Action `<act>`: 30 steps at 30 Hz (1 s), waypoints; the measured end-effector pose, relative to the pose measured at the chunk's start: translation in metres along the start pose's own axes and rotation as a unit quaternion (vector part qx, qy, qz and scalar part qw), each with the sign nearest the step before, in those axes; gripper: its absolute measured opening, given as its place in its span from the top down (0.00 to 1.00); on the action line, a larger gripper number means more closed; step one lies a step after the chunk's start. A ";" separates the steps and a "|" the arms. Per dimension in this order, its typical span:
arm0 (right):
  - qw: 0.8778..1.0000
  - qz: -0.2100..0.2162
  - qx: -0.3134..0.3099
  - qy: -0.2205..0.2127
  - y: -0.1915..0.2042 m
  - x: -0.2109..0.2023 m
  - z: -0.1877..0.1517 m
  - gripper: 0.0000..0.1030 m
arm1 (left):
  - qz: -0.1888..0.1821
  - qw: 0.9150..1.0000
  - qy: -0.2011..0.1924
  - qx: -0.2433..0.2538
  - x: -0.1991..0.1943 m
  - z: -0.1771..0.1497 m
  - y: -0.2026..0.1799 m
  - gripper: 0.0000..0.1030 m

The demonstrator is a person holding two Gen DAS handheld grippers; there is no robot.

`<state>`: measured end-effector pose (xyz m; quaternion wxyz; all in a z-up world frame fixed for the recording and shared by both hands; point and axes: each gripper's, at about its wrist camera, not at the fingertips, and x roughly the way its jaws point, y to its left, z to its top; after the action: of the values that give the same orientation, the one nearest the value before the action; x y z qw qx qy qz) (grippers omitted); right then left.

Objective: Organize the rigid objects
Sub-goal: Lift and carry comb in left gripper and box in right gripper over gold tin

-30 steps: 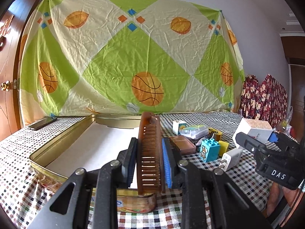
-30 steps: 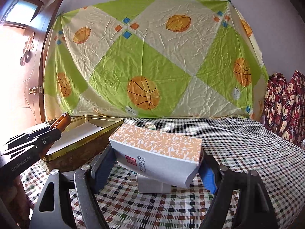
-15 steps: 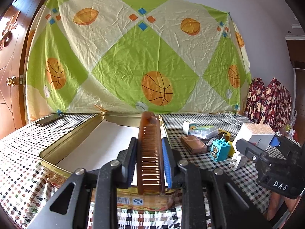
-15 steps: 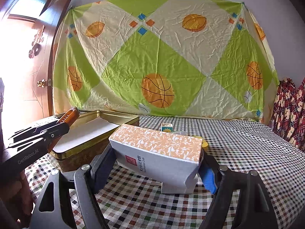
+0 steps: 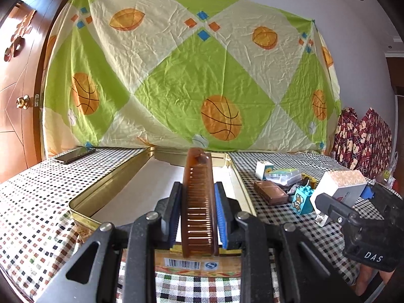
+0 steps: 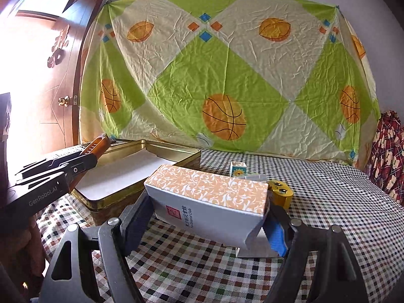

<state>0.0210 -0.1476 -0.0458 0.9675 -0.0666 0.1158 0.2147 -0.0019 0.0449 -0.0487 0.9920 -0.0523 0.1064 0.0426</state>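
My left gripper (image 5: 198, 186) is shut on a brown comb (image 5: 199, 202) that stands on edge, pointing away over the near wall of a gold tin (image 5: 113, 184) with a white lining. In the right wrist view the tin (image 6: 164, 147) lies to the left, with the left gripper (image 6: 83, 159) and comb (image 6: 98, 144) at its near-left corner. My right gripper (image 6: 207, 224) is shut on a white box with an orange patterned top (image 6: 209, 197), held crosswise above the checked cloth, just right of the tin. The left wrist view shows this box (image 5: 341, 181) at the right.
Right of the tin lie a brown case (image 5: 271, 192), a blue bear block (image 5: 303, 200), a clear plastic box (image 5: 282, 175) and a small white block (image 5: 262, 170). A yellow toy (image 6: 280, 192) and a white charger (image 6: 255, 252) sit by the held box. A phone (image 5: 74, 154) lies far left.
Both grippers have drifted left with their loads. The tin sits more centred ahead of the comb, and the box has come closer to the tin's right side.
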 end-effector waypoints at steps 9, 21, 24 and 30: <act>1.000 0.017 -0.014 0.004 0.017 0.003 0.003 0.22 | 0.010 1.000 0.001 -0.003 0.000 0.000 0.009 0.77; 0.999 0.039 -0.036 0.004 0.038 0.007 0.011 0.22 | 0.023 1.000 0.002 -0.016 -0.001 0.001 0.028 0.77; 0.998 0.046 -0.039 0.005 0.043 0.009 0.013 0.22 | 0.028 0.999 0.004 -0.018 -0.001 0.001 0.034 0.77; 0.997 0.072 -0.021 0.024 0.043 0.020 0.022 0.22 | 0.025 0.999 0.025 -0.032 0.004 0.007 0.047 0.77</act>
<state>0.0248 -0.0973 -0.0335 0.9450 -0.0839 0.1386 0.2842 -0.0011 0.0929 -0.0468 0.9855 -0.0823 0.1307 0.0695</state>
